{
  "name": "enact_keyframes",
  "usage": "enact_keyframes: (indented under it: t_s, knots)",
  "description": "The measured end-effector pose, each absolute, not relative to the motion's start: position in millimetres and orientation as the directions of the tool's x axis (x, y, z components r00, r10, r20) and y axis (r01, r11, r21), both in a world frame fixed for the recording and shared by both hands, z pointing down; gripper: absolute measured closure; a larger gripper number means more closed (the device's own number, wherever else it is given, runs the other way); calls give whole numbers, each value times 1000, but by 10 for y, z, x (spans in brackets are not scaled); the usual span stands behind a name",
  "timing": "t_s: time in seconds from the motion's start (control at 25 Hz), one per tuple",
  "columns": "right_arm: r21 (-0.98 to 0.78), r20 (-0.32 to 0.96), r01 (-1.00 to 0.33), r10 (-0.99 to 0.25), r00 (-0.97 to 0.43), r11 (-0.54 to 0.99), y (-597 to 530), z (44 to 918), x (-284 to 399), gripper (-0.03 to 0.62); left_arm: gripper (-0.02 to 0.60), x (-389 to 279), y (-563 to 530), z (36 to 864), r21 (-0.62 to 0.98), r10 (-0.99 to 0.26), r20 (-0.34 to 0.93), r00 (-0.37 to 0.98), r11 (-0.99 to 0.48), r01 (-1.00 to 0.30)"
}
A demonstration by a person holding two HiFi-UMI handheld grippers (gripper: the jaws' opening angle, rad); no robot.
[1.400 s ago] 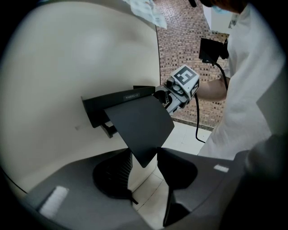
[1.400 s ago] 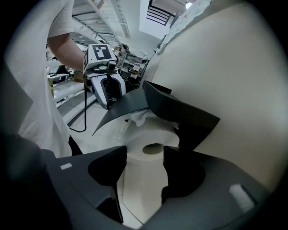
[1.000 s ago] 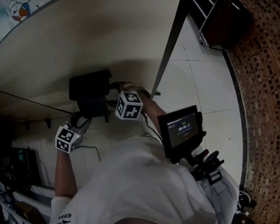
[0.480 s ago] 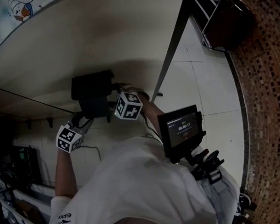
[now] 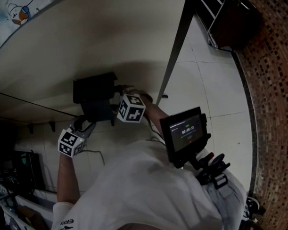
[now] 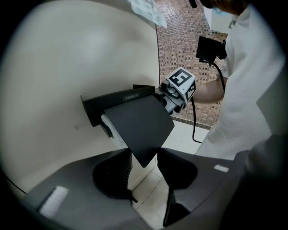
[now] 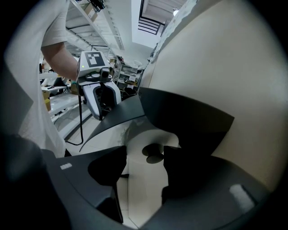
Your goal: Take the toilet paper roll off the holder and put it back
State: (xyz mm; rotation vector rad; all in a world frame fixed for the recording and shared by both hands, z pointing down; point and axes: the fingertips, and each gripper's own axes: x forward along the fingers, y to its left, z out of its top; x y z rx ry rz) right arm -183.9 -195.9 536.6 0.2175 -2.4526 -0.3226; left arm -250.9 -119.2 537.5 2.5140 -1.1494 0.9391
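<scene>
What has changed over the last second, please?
The jaws of the right tool have just been opening slightly, with the end of the white toilet paper roll showing between them, unpressed. Otherwise both stayed put; the left tool has its jaws apart around the corner of the lifted flap of the black plastic holder.

Head view: cream wall (image 5: 108,38) fills the upper left, a cartoon sticker (image 5: 18,12) at its top-left corner; a dark slanted post (image 5: 174,50) runs from top centre down to the pale tiled floor (image 5: 219,95). A mosaic-brick wall (image 5: 273,112) curves along the right edge, a dark metal rack (image 5: 232,17) at upper right. A small lit screen (image 5: 185,133) on a black mount sits right of centre, above the white shirt (image 5: 146,192) across the bottom
</scene>
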Motion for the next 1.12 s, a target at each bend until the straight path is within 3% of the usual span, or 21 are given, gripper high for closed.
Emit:
enact_keyframes:
  t_s: [0.4, 0.76, 1.12]
  knots:
    - [276, 561, -137, -275, -781, 951, -2021, 5327, -1631, 297, 418, -2547, -1256, 5480, -66, -599, 639, 482, -668, -742]
    - [274, 525, -307, -409, -746, 912, -2181, 5268, -1090, 323, 457, -2613, -1491, 5588, -118, -637, 640, 429, -634, -764]
    - [187, 476, -416, -453, -754, 890, -2075, 5228, -763, 352, 488, -2695, -1725, 5729, -176, -690, 635, 347, -567, -804]
